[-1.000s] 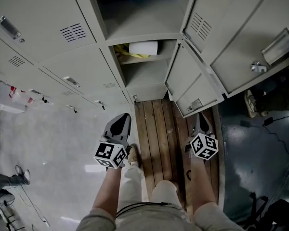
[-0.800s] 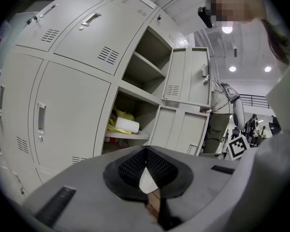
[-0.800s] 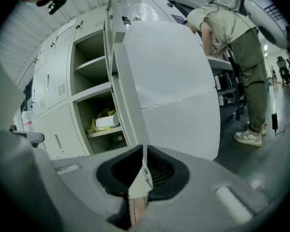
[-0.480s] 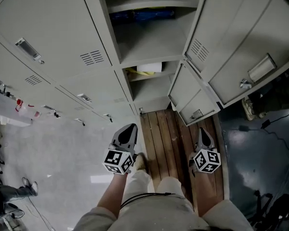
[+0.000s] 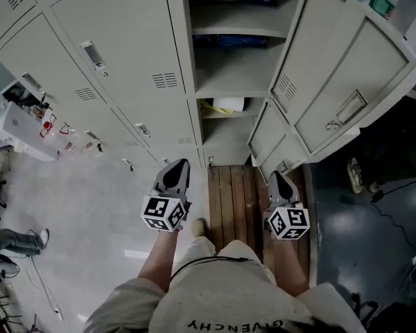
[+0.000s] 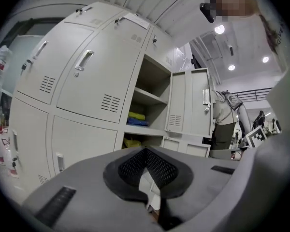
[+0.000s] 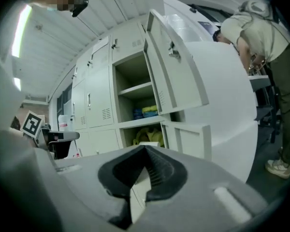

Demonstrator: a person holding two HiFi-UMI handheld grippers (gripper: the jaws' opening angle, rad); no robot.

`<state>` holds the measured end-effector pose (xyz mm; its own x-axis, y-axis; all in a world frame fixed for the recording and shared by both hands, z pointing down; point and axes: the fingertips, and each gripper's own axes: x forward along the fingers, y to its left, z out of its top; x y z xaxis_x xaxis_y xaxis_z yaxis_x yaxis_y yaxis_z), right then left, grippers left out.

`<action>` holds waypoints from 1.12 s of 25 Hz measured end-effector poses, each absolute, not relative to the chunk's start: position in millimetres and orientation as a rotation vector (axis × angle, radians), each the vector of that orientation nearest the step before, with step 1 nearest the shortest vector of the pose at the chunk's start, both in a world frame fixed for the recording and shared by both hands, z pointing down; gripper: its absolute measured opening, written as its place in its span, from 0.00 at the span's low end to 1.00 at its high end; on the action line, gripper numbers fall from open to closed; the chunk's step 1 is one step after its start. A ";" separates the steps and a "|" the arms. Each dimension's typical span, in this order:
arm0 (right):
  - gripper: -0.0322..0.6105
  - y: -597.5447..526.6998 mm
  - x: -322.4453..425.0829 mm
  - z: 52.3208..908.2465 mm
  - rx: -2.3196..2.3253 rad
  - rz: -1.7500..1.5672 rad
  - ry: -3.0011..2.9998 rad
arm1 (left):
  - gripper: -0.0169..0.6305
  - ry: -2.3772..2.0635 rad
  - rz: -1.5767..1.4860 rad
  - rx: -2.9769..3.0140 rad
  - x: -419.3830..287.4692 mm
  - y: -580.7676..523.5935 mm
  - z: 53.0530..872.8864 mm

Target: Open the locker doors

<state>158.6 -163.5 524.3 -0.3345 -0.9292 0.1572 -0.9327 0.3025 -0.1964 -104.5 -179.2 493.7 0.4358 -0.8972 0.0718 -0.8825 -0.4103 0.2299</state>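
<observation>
A bank of grey lockers fills the head view. One column (image 5: 229,68) stands open, with its doors (image 5: 347,96) swung out to the right and two smaller low doors (image 5: 267,134) beside it. The doors (image 5: 125,40) to the left of it are closed, each with a handle (image 5: 93,55). My left gripper (image 5: 175,174) is shut and empty, held level in front of the closed lockers (image 6: 94,76). My right gripper (image 5: 274,180) is shut and empty too, just short of the low open doors (image 7: 188,139). Neither gripper touches a locker.
The open shelves hold a blue bundle (image 5: 229,40) and a yellow thing with a white roll (image 5: 225,105). Wooden planks (image 5: 236,193) lie underfoot. A white cart (image 5: 28,116) stands at the left, and cables (image 5: 395,207) lie on the dark floor at the right. A person (image 7: 266,42) bends over nearby.
Both grippers have risen and sit higher against the lockers. The head view has tipped up, so higher lockers and the tall open door now show.
</observation>
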 end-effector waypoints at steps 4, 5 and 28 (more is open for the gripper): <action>0.05 -143.3 164.5 486.0 1.722 0.352 -2.583 | 0.02 -1.624 -0.135 2.417 -102.9 -143.9 463.1; 0.05 -135.4 164.2 477.5 1.696 0.338 -2.592 | 0.02 -1.634 -0.137 2.410 -102.1 -133.1 456.8; 0.05 -34.2 165.9 363.2 1.504 0.103 -2.730 | 0.02 -1.792 -0.175 2.463 -103.9 -5.9 330.3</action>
